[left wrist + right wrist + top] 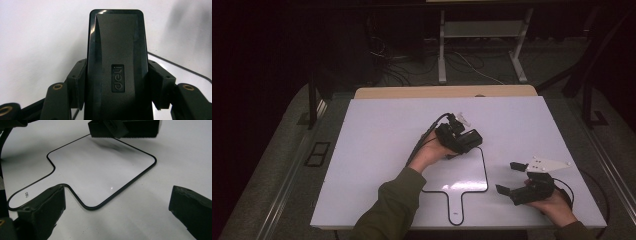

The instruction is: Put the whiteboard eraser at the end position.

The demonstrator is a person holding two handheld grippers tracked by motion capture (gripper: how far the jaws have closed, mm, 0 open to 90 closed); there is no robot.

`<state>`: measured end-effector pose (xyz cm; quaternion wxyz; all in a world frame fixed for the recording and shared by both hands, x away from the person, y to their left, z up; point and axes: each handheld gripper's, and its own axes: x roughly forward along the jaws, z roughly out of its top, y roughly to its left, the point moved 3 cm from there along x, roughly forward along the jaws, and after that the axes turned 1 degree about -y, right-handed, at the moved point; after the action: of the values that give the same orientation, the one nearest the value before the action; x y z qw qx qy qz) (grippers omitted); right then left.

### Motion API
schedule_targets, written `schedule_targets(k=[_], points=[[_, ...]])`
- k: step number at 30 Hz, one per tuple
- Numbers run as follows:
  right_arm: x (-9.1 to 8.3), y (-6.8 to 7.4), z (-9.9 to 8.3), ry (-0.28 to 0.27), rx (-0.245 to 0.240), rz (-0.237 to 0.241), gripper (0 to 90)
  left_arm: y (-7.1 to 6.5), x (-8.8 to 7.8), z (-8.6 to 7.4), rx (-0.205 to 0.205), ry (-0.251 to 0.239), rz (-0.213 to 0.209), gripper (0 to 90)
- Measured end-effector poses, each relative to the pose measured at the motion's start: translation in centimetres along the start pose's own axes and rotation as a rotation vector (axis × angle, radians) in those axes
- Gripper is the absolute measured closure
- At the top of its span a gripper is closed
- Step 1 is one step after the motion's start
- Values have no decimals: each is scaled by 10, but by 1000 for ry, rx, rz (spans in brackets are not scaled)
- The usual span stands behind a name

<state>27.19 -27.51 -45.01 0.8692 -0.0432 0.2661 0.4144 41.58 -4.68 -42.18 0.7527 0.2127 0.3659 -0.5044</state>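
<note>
While left gripper [460,136] clamps black stapler [116,62] above outlined board [100,177] — right gripper [512,177] gapes, nothing between jaws.

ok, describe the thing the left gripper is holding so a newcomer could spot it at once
Start at the white table and find the paddle-shaped black outline drawn on it. At that outline's far corner, the left gripper is shut on a black stapler. It is a smooth rounded black block with "deli" embossed on top, the one loose item there.
</note>
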Motion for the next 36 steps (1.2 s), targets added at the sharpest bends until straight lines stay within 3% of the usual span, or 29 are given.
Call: schedule_targets(k=[15, 24, 33, 34, 35, 36], points=[[0, 0, 0, 1, 3, 1, 0, 36, -22, -7, -47, -6, 63, 389], [0, 0, 0, 1, 5, 2, 0, 56, -25, -9, -75, -10, 94, 389], [0, 1, 0, -1, 7, 4, 0, 76, -21, -3, -71, 0, 106, 389], [0, 1, 0, -1, 7, 5, 0, 76, -18, -2, -96, -23, 111, 388], [0, 1, 0, -1, 8, 5, 0, 80, -18, 0, -74, -12, 112, 388], [0, 0, 0, -2, 6, 5, 0, 82, -17, 0, -80, -3, 116, 388]])
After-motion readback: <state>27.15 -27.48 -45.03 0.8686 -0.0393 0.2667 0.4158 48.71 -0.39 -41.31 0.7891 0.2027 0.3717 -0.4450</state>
